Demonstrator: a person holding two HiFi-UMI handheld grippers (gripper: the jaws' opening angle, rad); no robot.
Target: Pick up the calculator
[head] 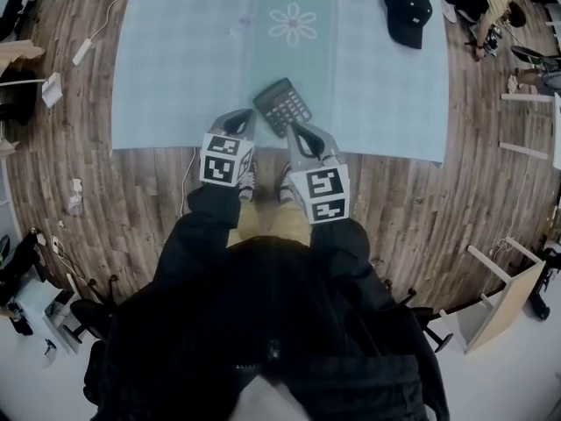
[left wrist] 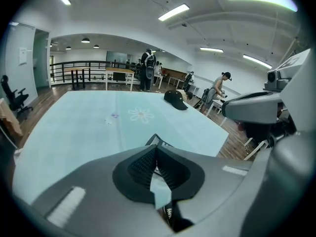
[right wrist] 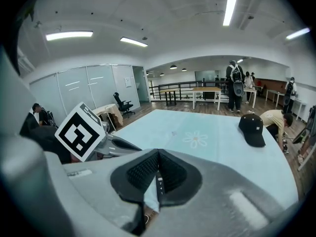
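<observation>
A dark calculator (head: 282,105) lies tilted near the front edge of a pale blue mat (head: 175,68) on the wooden floor. My left gripper (head: 248,116) is shut and empty, with its tips just left of the calculator's near corner. My right gripper (head: 293,131) also looks shut and empty, its tips at the calculator's front edge. In the left gripper view a corner of the calculator (left wrist: 157,140) peeks over the closed jaws. In the right gripper view a strip of the calculator (right wrist: 159,181) with its keys shows just behind the closed pads.
A black cap (head: 408,11) lies on the mat's far right; a flower print (head: 293,23) marks its middle. A white cable and plug (head: 83,49) lie to the left, and white shelf parts (head: 500,296) to the right. People stand by tables beyond the mat (left wrist: 147,70).
</observation>
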